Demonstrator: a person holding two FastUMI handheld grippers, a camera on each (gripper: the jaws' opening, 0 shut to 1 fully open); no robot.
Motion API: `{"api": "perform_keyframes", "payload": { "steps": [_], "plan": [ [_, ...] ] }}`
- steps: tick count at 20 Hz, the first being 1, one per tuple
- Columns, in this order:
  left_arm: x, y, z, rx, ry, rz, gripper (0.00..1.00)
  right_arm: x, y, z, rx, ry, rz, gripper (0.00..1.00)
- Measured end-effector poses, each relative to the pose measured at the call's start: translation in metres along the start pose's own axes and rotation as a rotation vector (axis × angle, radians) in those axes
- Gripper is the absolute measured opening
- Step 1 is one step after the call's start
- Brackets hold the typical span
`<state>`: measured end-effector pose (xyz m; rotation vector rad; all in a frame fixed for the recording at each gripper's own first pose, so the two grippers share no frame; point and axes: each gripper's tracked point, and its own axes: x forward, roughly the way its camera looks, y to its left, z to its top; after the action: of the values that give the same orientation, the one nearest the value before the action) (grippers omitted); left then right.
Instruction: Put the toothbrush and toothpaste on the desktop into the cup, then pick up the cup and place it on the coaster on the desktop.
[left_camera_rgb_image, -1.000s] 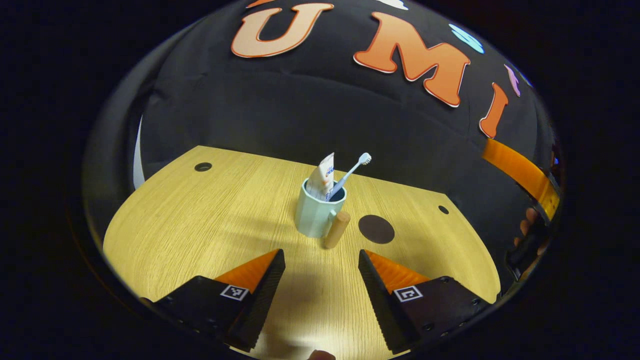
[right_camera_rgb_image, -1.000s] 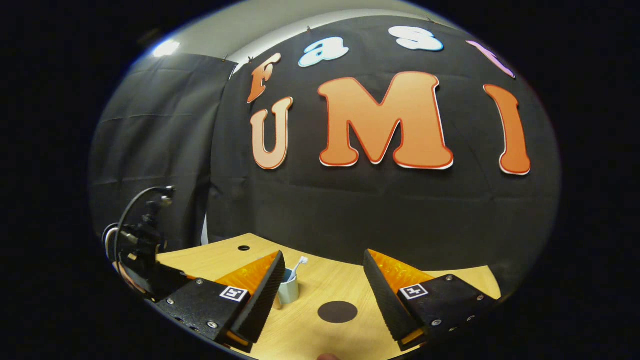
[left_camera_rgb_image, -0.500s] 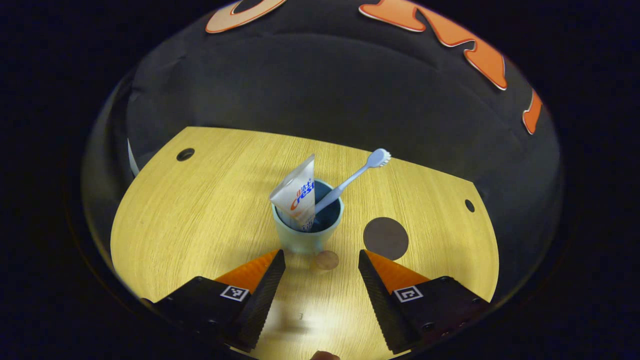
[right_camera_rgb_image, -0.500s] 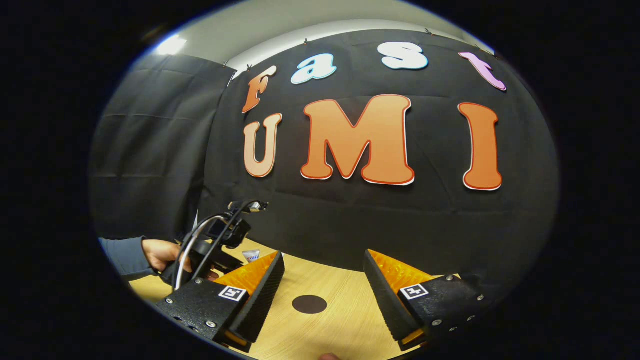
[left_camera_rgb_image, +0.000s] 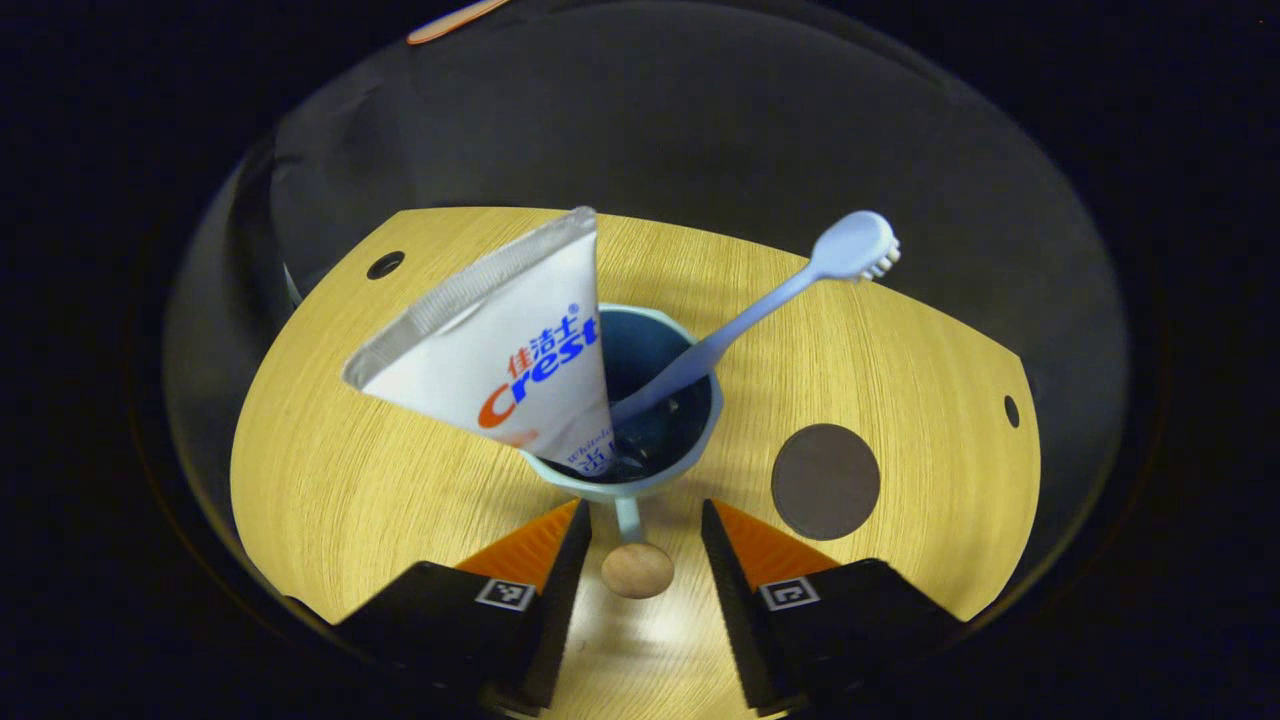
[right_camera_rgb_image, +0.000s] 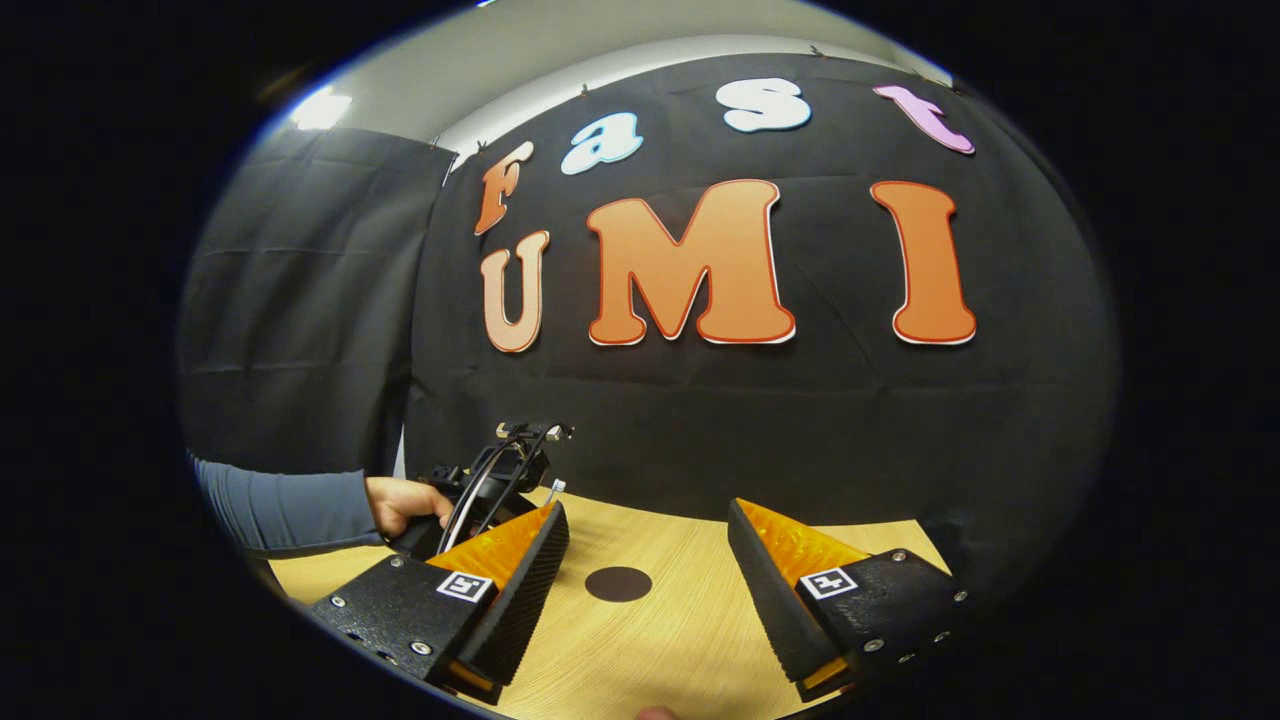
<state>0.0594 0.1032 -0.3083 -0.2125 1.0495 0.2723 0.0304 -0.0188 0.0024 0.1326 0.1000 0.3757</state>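
Left gripper (left_camera_rgb_image: 645, 540) narrowed around cup (left_camera_rgb_image: 640, 480) handle – not touching, ridged fingers, right gripper (right_camera_rgb_image: 648, 570) wide, wood-grain table (left_camera_rgb_image: 350, 470), round coaster (left_camera_rgb_image: 825, 481).

We take this for a staged recording booth, not a home: black cloth (right_camera_rgb_image: 300, 300) draped as walls, a bare wood-grain desktop (left_camera_rgb_image: 400, 470) with cable holes (left_camera_rgb_image: 384, 265), pale ceiling (right_camera_rgb_image: 560, 45) above the drape.

Toothpaste (left_camera_rgb_image: 510, 350), toothbrush (left_camera_rgb_image: 770, 300) leaning in cup (left_camera_rgb_image: 700, 450), coaster (left_camera_rgb_image: 826, 481) apparently bare
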Motion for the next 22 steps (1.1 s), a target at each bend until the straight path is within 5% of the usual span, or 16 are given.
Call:
{"api": "perform_keyframes", "payload": {
  "steps": [3,22],
  "plan": [
    [-0.003,0.014,0.004,0.011,0.006,0.023,0.27,-0.002,-0.012,-0.004,0.063,-0.003,-0.010,0.96],
    [0.010,0.003,0.037,0.148,-0.169,-0.130,0.17,-0.024,-0.048,-0.015,0.179,-0.005,-0.097,0.96]
  ]
}}
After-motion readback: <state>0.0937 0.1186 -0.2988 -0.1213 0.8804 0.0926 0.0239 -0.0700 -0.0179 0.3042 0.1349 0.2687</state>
